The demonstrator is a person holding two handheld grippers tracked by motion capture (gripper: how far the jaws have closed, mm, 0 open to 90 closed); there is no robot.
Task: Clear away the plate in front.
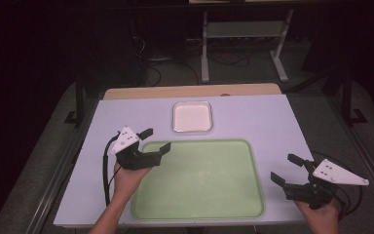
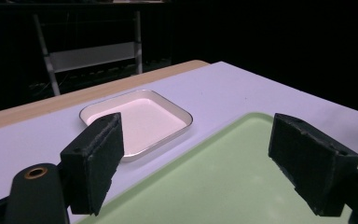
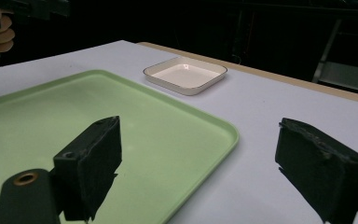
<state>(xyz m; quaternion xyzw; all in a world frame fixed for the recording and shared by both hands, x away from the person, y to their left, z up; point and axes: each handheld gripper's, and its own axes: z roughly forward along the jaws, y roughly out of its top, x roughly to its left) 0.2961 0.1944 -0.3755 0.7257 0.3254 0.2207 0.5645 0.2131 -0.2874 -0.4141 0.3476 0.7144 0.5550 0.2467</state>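
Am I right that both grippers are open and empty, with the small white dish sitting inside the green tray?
Not quite: the small white dish sits on the table beyond the green tray, apart from it, as the high view shows. The left gripper and right gripper are indeed open and empty.

Left claw (image 2: pixel 200 163): jaws wide apart, nothing between. Below: green tray (image 2: pixel 223 182), empty. Beyond its edge: white dish (image 2: pixel 140 119), empty, on pale surface (image 2: pixel 242 88).

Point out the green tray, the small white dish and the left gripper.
green tray (image 1: pixel 199 175), high view, bare middle of its floor
white dish (image 1: pixel 192 117), high view, middle of its floor
left gripper (image 1: pixel 157 140), high view, midway between its fingertips
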